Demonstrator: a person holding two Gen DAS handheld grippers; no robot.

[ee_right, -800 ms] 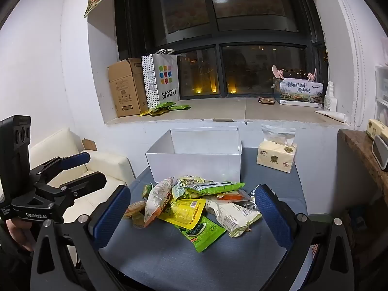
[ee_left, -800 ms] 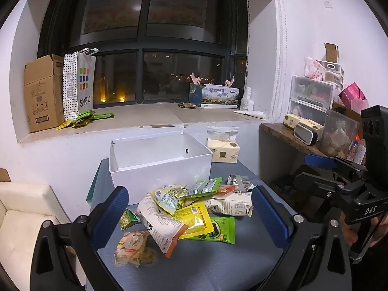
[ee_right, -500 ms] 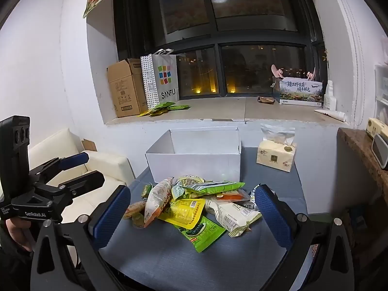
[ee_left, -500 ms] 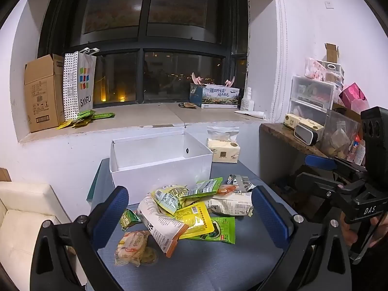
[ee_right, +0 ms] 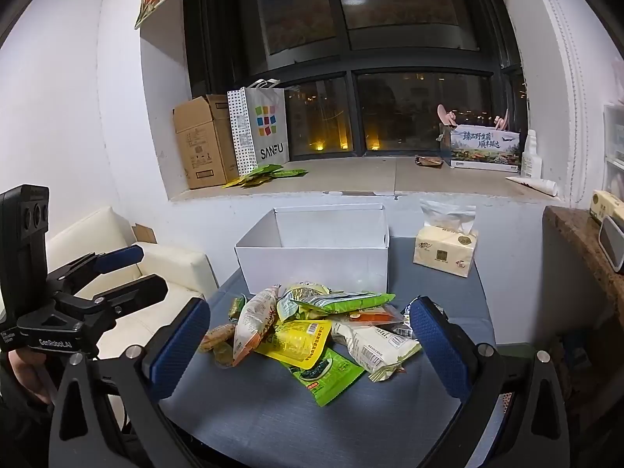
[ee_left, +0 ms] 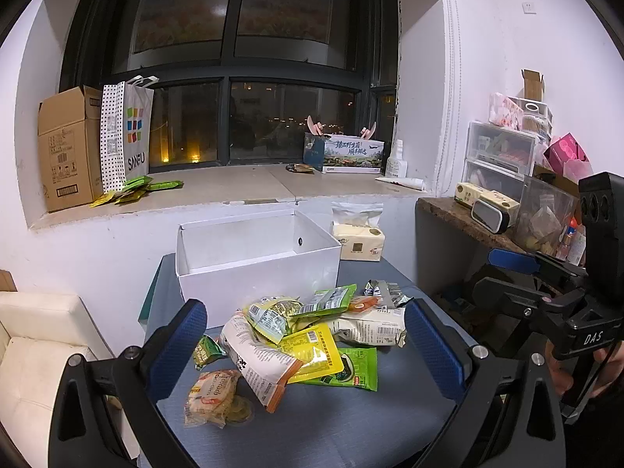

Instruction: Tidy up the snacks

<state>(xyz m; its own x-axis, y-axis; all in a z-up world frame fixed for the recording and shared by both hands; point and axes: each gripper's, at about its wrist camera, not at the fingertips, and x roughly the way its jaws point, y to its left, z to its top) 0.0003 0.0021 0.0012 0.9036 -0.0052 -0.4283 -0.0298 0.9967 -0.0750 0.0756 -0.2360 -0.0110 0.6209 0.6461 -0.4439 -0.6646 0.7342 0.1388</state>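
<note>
A pile of snack packets (ee_left: 296, 331) lies on the grey table (ee_left: 331, 425), in front of an empty white box (ee_left: 253, 257). The pile (ee_right: 308, 327) and box (ee_right: 316, 249) also show in the right wrist view. The pile has white, yellow and green bags; a small cracker pack (ee_left: 212, 392) lies at its near left. My left gripper (ee_left: 304, 345) is open and empty, held above the table short of the pile. My right gripper (ee_right: 310, 347) is open and empty, also short of the pile. Each gripper shows in the other's view: right (ee_left: 546, 288), left (ee_right: 117, 273).
A tissue pack (ee_left: 357, 238) stands right of the box. The windowsill holds a cardboard box (ee_left: 64, 148), a SANFU bag (ee_left: 124, 136), green packets (ee_left: 136, 189) and a printed carton (ee_left: 347, 154). A cluttered shelf (ee_left: 503, 210) is right, a white sofa (ee_right: 156, 265) left.
</note>
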